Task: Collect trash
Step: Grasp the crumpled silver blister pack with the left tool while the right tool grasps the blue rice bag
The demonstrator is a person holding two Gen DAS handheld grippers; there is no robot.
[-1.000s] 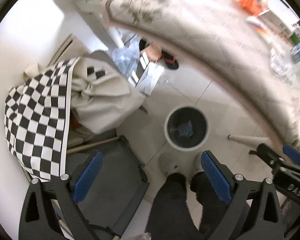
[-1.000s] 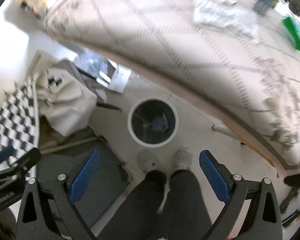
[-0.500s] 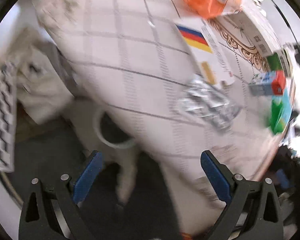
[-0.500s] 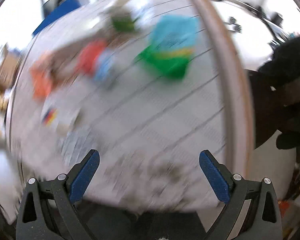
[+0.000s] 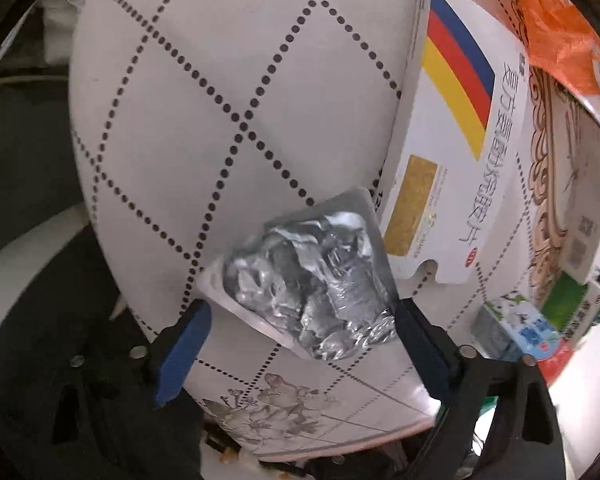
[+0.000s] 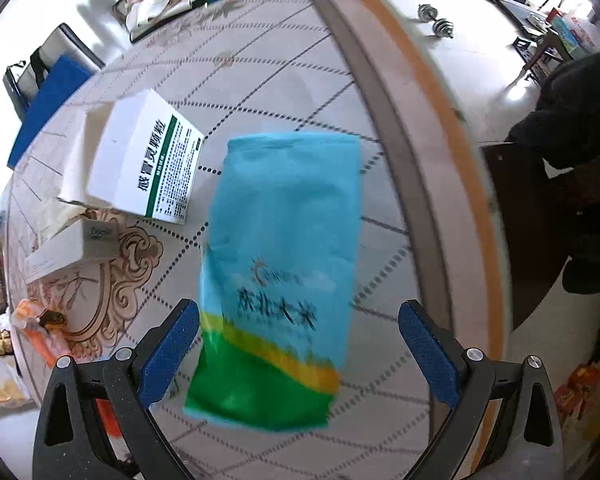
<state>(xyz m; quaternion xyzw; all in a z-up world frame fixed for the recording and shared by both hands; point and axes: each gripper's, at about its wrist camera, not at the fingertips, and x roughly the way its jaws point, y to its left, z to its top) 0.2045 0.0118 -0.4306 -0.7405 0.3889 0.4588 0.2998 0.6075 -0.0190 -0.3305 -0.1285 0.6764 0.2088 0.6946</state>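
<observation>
In the left wrist view a crumpled silver foil blister pack [image 5: 312, 280] lies on the patterned tablecloth [image 5: 204, 92]. My left gripper [image 5: 300, 344] is open, its blue pads either side of the pack's near end. In the right wrist view a flat blue, yellow and green plastic bag [image 6: 280, 276] lies on the same cloth. My right gripper [image 6: 300, 356] is open, its pads wide on both sides of the bag's green end.
Left view: a white box with blue, red and yellow stripes [image 5: 456, 152], an orange wrapper [image 5: 560, 32], a small blue-green carton [image 5: 516, 332]. Right view: a white and green medicine box [image 6: 148, 164], a flat white box [image 6: 72, 248], the table edge [image 6: 432, 160], dumbbells [image 6: 436, 20] on the floor.
Both grippers have swung up from above the floor bin to the tabletop. The left now straddles the foil pack, the right the blue bag. Both stay open.
</observation>
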